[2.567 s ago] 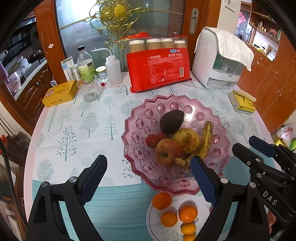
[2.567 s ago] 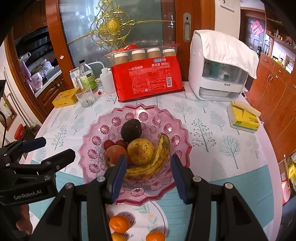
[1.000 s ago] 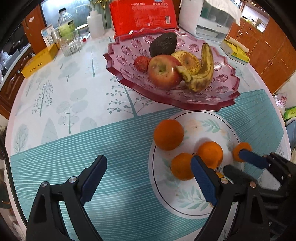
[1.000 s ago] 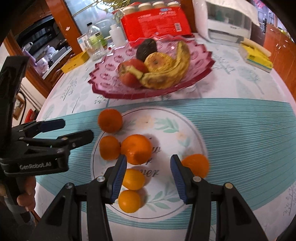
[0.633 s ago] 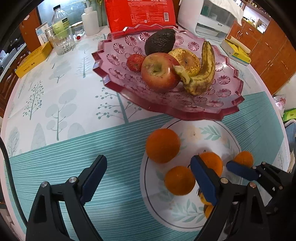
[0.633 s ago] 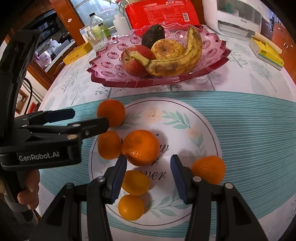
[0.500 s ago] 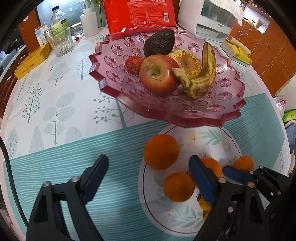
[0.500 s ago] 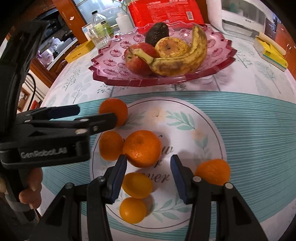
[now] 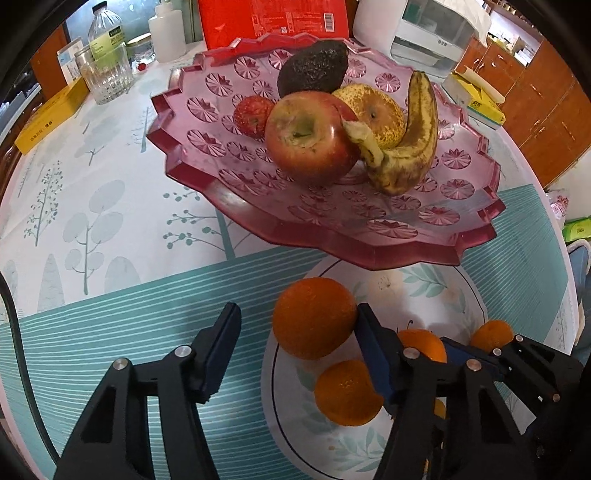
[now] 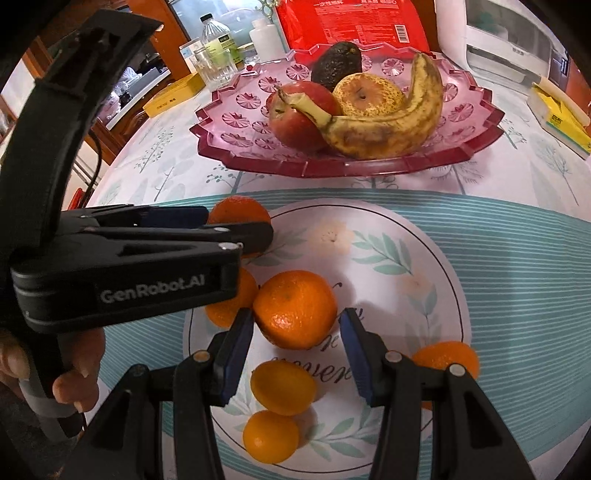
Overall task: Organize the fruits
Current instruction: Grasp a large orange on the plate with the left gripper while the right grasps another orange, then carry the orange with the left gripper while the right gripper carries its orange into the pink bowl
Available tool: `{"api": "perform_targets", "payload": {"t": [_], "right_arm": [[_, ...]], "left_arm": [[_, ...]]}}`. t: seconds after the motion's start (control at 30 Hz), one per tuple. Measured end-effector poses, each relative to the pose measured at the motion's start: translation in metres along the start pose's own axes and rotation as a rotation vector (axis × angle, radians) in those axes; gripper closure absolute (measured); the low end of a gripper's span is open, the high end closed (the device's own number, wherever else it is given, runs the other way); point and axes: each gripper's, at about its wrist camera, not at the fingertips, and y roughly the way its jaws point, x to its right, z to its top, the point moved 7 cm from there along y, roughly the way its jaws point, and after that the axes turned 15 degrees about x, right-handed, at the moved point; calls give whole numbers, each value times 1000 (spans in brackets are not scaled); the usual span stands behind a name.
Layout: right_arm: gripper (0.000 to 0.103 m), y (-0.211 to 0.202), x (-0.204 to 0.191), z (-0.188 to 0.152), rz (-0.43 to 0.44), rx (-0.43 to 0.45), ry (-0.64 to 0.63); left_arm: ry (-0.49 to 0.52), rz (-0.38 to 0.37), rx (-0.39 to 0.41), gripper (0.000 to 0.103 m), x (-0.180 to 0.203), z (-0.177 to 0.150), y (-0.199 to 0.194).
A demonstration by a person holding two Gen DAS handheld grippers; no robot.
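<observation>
A pink glass fruit bowl (image 9: 369, 254) holds an apple (image 9: 308, 138), a banana (image 9: 410, 147), a pear, an avocado and a strawberry. In front of it a white floral plate (image 10: 424, 258) carries several oranges. My left gripper (image 9: 295, 343) is open around the orange (image 9: 314, 317) at the plate's left rim; its right finger touches the fruit. My right gripper (image 10: 297, 328) is open around the large orange (image 10: 295, 310) in the plate's middle. The left gripper (image 10: 236, 229) shows in the right wrist view beside its orange (image 10: 240, 210).
At the back stand a red packet (image 9: 273, 18), a glass (image 9: 107, 74), bottles, a yellow box (image 9: 48, 118) and a white appliance (image 9: 436, 33). A yellow sponge pack (image 10: 561, 114) lies right. One orange (image 10: 447, 358) sits off the plate's right rim.
Both grippers have come down and forward from above the bowl to the plate. The left jaws have narrowed around the left orange; the right jaws now straddle the large orange.
</observation>
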Motion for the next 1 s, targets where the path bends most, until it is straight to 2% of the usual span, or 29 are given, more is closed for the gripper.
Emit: {"api": "perform_targets", "payload": {"t": [0.1,0.17,0.37,0.53,0.77,1.0], "right_arm": [[53,-1,0,1,10,1,-6],[53,0,-1,2,25,0,-12],[54,1,-3,5,74,-6,-85],[54,3,-3,2,85,-41,-156],[57,9,-2,11,120,-36,-124],[59,-1,-4,7,98,-33,-102]], "left_arm": [[-3,-16,-7,50,3,-1,4],[-7,-42,-5,61,6,-1,4],[-11,-39,-1,62,8,-2,3],[-41,-24,6,62,-5,-6,-6],[-74,-11,16,62,-22,-12,-19],[-55,-8,45,62,-19,-13,-50]]}}
